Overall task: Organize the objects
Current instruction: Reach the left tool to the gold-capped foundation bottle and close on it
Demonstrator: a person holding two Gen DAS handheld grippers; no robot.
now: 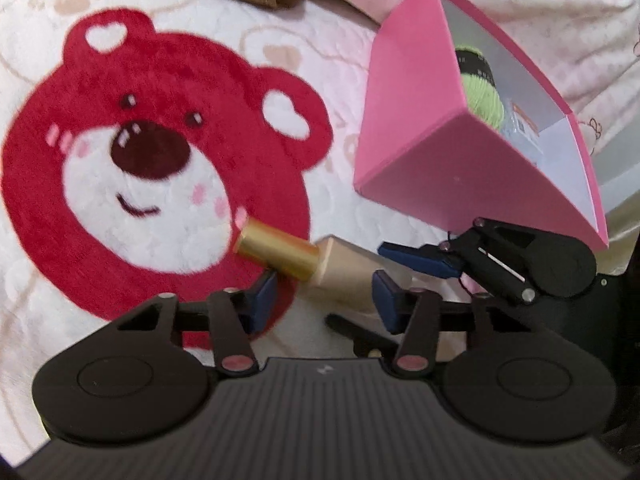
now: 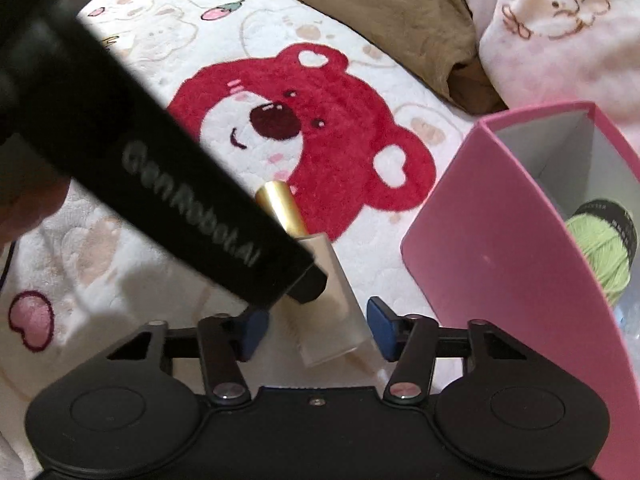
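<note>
Your 2 grippers – left (image 1: 324, 296), right (image 2: 316, 330) – bracket the bottle (image 1: 340, 276); pads apart, its length running away, cap farthest.

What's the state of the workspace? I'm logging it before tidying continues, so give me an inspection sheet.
surface: bear blanket, soft.
job's things: bottle lying on the blanket; pink box holding green yarn.
clutter: brown cloth.
grippers: left hand-held gripper straddles the bottle, grip unclear; right hand-held gripper straddles it, open.
cables: nothing seen.
surroundings: pink pillow.
</note>
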